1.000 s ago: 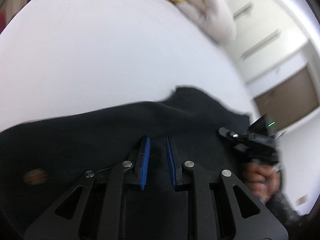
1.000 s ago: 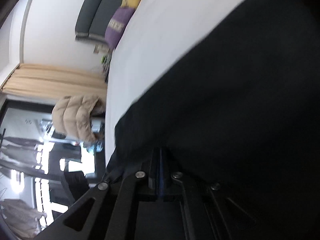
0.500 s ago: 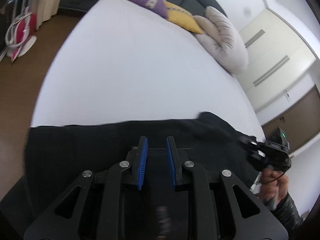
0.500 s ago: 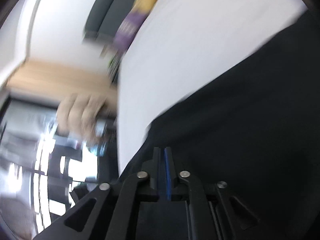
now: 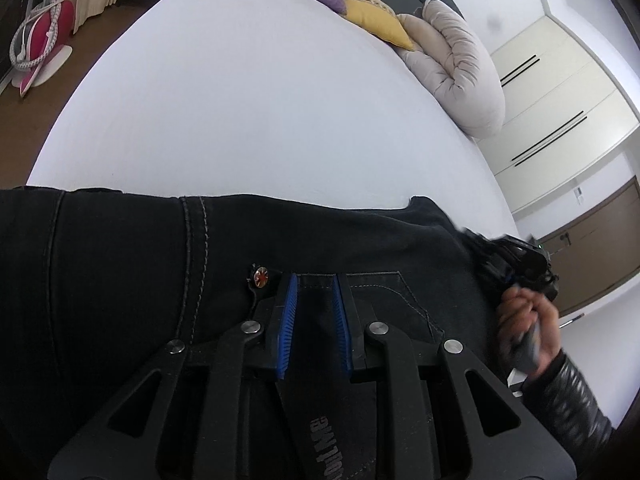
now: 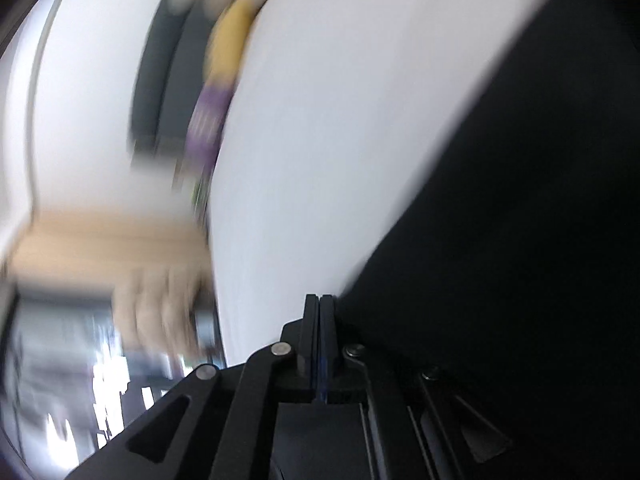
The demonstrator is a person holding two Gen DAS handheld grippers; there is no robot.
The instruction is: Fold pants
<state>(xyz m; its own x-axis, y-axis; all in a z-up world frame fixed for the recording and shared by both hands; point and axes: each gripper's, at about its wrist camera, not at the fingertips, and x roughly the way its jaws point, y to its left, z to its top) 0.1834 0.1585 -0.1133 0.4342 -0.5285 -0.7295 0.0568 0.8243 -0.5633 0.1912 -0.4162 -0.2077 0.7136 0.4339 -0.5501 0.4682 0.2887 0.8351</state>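
The left gripper point(image 5: 314, 280) is pointing steeply downward, its blue pads point(image 5: 289, 322) standing a narrow gap apart. The right gripper point(image 6: 319, 300) is angling down with its jaws pressed together. Off to the left gripper's right, the person's right hand point(image 5: 528, 320) is clasping a handle, black sleeve point(image 5: 568, 400) trailing behind.

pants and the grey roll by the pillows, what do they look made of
Pants: likely black denim, matte, with pale contrast stitching, a pocket seam and a metal rivet. Grey roll: probably a padded quilted duvet or comforter, soft matte fabric with puffy stitched channels.
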